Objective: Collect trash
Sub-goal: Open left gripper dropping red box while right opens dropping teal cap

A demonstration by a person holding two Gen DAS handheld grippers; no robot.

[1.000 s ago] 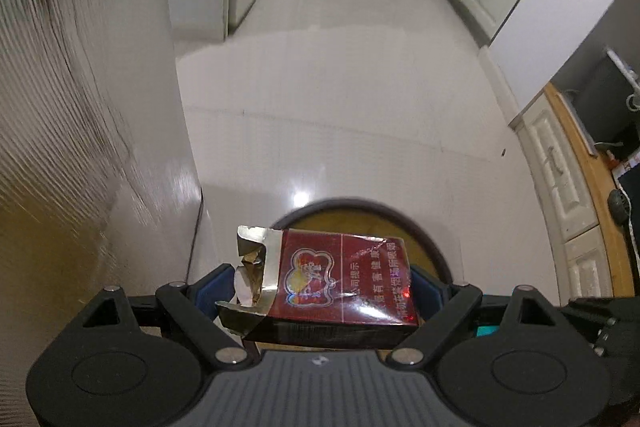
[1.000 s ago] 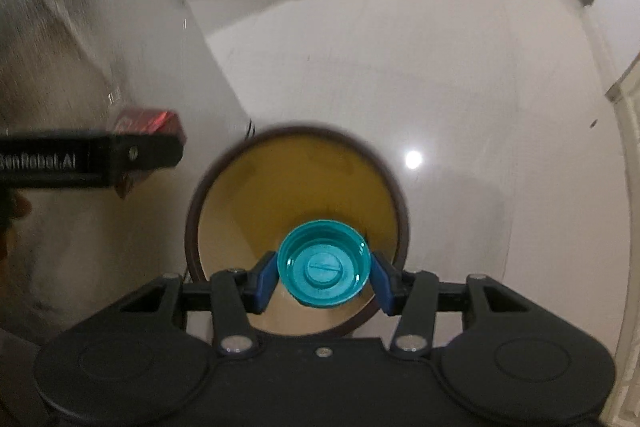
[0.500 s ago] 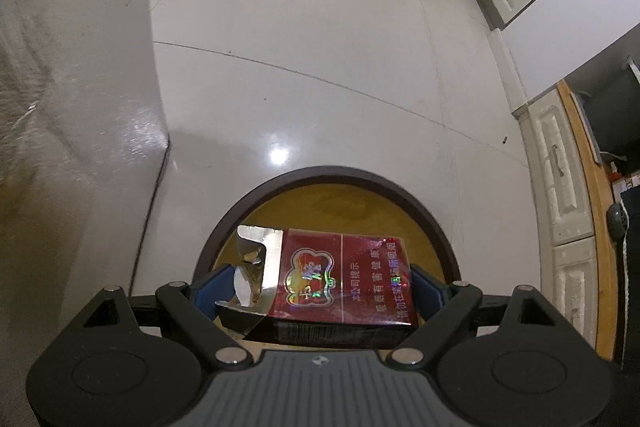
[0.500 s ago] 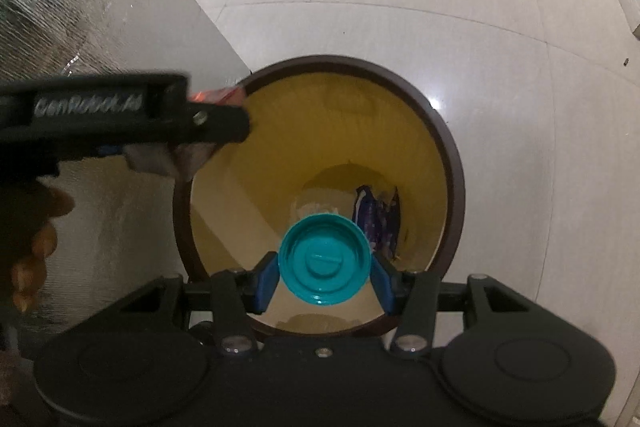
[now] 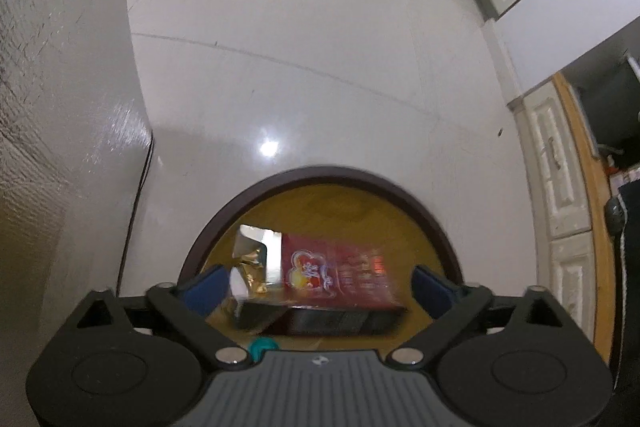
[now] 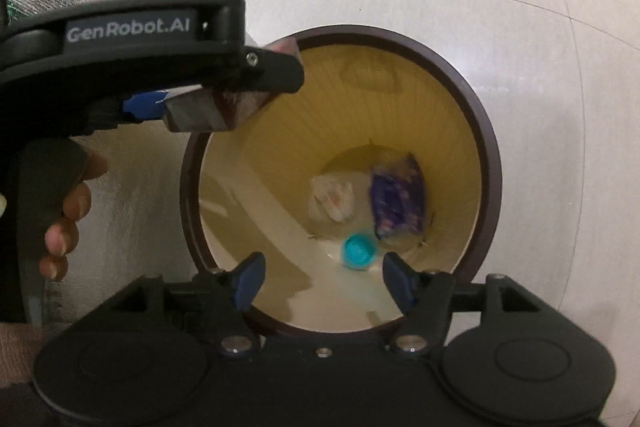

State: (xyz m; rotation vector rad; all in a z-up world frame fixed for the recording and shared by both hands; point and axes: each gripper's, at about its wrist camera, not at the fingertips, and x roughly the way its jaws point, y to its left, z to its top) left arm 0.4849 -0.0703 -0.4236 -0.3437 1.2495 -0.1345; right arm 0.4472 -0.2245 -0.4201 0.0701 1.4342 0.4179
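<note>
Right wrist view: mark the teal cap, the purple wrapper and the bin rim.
teal cap [image 6: 357,251], right wrist view, middle of its open face
purple wrapper [image 6: 397,201], right wrist view, middle of its crumpled face
bin [image 6: 486,131], right wrist view, dark rim on its right side

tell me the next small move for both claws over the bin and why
Probably lift both claws clear of the bin. The right claw has just been opening with nothing between its pads; the teal cap is down near the bottom. The left claw has just been opening too, and the blurred red pack seems loose between its pads above the opening, so it should fall in.
</note>
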